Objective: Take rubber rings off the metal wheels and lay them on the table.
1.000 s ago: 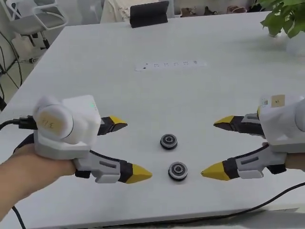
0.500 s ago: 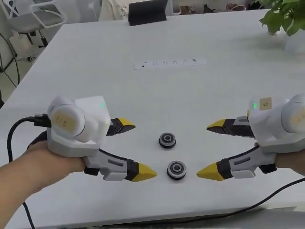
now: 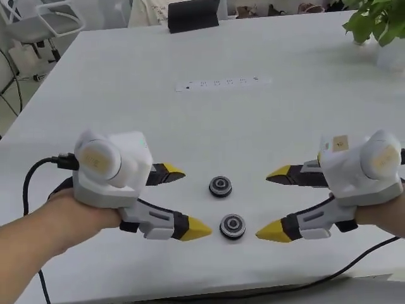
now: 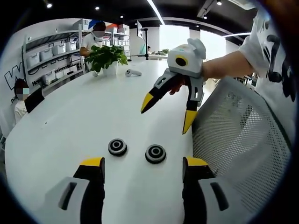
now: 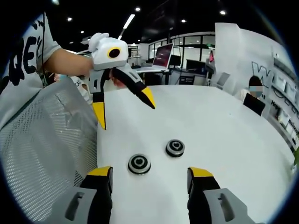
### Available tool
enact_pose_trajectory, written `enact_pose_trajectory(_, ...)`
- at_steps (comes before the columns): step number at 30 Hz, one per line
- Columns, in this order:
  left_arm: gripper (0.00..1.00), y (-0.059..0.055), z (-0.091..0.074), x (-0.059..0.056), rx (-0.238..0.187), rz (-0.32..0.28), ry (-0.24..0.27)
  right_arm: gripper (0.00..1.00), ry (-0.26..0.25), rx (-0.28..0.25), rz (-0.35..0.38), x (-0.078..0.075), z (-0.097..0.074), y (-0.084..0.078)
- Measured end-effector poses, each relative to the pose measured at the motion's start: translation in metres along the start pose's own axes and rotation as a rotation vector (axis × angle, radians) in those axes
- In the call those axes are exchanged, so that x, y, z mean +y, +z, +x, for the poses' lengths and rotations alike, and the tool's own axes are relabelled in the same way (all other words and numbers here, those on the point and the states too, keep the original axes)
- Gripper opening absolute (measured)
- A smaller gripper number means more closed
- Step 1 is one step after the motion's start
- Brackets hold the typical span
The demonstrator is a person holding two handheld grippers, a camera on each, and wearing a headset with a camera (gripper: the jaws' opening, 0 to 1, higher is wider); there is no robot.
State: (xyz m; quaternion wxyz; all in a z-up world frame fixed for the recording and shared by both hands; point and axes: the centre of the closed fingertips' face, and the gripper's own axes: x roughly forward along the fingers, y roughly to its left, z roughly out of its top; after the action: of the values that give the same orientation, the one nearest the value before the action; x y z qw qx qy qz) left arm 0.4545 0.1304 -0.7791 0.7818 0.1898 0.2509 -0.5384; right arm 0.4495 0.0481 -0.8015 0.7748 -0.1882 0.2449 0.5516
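Two small metal wheels with black rubber rings lie flat on the white table (image 3: pixel 202 120): the near wheel (image 3: pixel 232 226) (image 4: pixel 155 153) (image 5: pixel 139 164) and the far wheel (image 3: pixel 220 186) (image 4: pixel 117 147) (image 5: pixel 175 147). My left gripper (image 3: pixel 191 201) (image 4: pixel 142 164) is open, its yellow tips just left of the wheels, nothing between them. Facing it from the right of the wheels is my right gripper (image 3: pixel 272 202) (image 5: pixel 149 172), open as well and holding nothing. The wheels sit between the two grippers, untouched.
A white power strip (image 3: pixel 218 83) lies farther back on the table. A dark tablet (image 3: pixel 193 15) stands at the far edge and a green plant (image 3: pixel 376 22) at the far right. A black cable (image 3: pixel 329 272) runs along the near edge. A mesh chair back (image 4: pixel 238 135) is close by.
Both grippers have closed in toward the wheels, the left moving right and the right moving left. The wheels lie where they were.
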Motion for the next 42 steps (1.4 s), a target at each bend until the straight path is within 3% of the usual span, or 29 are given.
enact_pose_trajectory(10,0.62,-0.004,0.011,-0.003,0.022,0.022,-0.03,0.57,0.027,0.021,0.003,0.0,0.005,-0.01)
enact_pose_trajectory(30,0.53,-0.002,0.03,-0.007,-0.002,0.027,-0.065,0.51,0.063,0.025,0.01,0.004,0.019,-0.016)
enact_pose_trajectory(42,0.48,-0.007,0.04,-0.013,0.011,0.028,-0.092,0.46,0.096,0.036,-0.001,0.01,0.026,-0.02)
